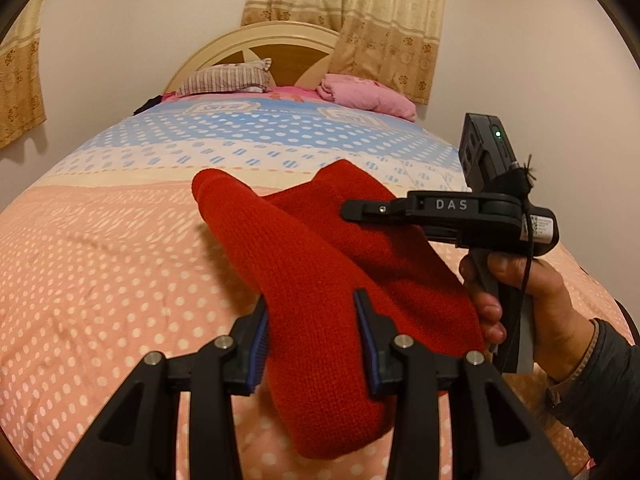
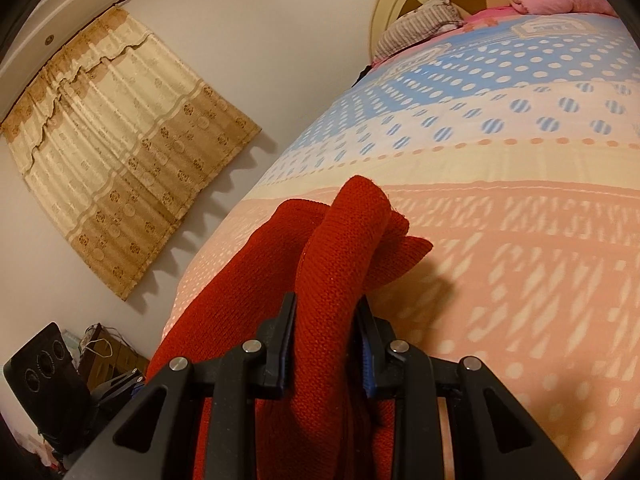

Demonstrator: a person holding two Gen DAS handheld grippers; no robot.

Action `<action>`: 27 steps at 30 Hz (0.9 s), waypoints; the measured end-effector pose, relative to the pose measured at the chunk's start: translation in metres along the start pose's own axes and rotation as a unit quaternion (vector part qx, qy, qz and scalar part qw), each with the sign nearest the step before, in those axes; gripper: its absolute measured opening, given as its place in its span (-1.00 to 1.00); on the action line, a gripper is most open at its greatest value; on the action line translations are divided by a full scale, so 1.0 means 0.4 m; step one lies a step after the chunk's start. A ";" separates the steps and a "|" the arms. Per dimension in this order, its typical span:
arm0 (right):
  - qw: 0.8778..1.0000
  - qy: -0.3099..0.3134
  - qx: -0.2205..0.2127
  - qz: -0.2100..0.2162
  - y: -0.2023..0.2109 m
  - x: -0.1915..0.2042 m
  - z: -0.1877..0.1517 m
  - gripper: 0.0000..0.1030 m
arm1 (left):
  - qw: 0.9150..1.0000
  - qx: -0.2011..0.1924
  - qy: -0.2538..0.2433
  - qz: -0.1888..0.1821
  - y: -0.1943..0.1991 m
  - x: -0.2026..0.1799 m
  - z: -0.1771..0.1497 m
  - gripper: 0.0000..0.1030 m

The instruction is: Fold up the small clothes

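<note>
A red knitted garment (image 1: 320, 280) is held up over the bed (image 1: 100, 280). My left gripper (image 1: 314, 344) is shut on a thick fold of it near the front. My right gripper (image 1: 352, 211) reaches in from the right, held by a hand (image 1: 532, 304), its fingers pressed over the garment's far part. In the right wrist view my right gripper (image 2: 326, 332) is shut on a bunched ridge of the red garment (image 2: 344, 248), which drapes down to the left. The garment's lower edges are hidden behind both grippers.
The bed has a pink, cream and blue dotted cover (image 2: 520, 240). A striped pillow (image 1: 224, 78) and a pink pillow (image 1: 368, 94) lie by the headboard (image 1: 280, 46). Curtains (image 2: 120, 168) hang on the walls. A dark speaker (image 2: 44, 380) and clutter sit on the floor beside the bed.
</note>
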State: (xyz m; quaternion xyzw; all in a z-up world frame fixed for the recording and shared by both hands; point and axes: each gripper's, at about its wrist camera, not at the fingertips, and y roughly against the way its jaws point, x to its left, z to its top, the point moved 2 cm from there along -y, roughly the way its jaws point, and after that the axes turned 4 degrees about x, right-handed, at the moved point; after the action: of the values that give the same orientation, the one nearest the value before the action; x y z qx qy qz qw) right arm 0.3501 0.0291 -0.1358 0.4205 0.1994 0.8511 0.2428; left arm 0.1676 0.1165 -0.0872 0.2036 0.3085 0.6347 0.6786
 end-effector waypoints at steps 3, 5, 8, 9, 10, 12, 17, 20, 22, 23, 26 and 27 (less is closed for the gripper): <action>1.000 0.005 0.005 0.005 -0.024 0.021 -0.003 -0.47 | 1.000 -0.001 0.003 0.005 0.010 0.019 -0.010 -0.22; 1.000 0.008 0.008 0.008 -0.034 0.030 -0.005 -0.47 | 1.000 0.000 0.006 0.007 0.013 0.028 -0.018 -0.22; 1.000 0.010 0.014 0.012 -0.052 0.040 -0.009 -0.47 | 1.000 0.002 0.011 0.010 0.017 0.044 -0.031 -0.22; 1.000 0.010 0.016 0.012 -0.058 0.043 -0.010 -0.47 | 1.000 0.003 0.013 0.010 0.017 0.048 -0.035 -0.22; 1.000 0.011 0.017 0.013 -0.061 0.044 -0.011 -0.47 | 1.000 0.005 0.014 0.011 0.016 0.050 -0.039 -0.22; 1.000 0.011 0.019 0.013 -0.070 0.048 -0.012 -0.47 | 1.000 0.007 0.018 0.012 0.016 0.059 -0.049 -0.22; 1.000 0.007 0.023 0.011 -0.078 0.043 -0.016 -0.47 | 1.000 0.013 0.023 0.013 0.009 0.071 -0.070 -0.22; 1.000 0.001 0.023 0.007 -0.078 0.029 -0.019 -0.47 | 1.000 0.015 0.024 0.014 0.010 0.069 -0.080 -0.21; 1.000 -0.004 0.023 0.004 -0.077 0.018 -0.021 -0.47 | 0.999 0.020 0.029 0.015 0.005 0.076 -0.088 -0.17; 1.000 -0.007 0.023 0.002 -0.077 0.014 -0.022 -0.47 | 0.999 0.024 0.033 0.017 0.002 0.082 -0.095 -0.11; 1.000 -0.017 0.021 0.003 -0.078 -0.002 -0.025 -0.47 | 0.998 0.034 0.042 0.024 -0.007 0.096 -0.112 0.02; 1.000 -0.021 0.022 0.003 -0.079 -0.008 -0.027 -0.47 | 0.998 0.034 0.046 0.027 -0.007 0.102 -0.118 0.09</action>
State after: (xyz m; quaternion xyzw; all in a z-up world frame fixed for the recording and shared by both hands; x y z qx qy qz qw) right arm 0.3507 0.0511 -0.1610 0.4443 0.2117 0.8382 0.2350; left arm 0.1378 0.1512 -0.1298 0.2051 0.3548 0.6506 0.6394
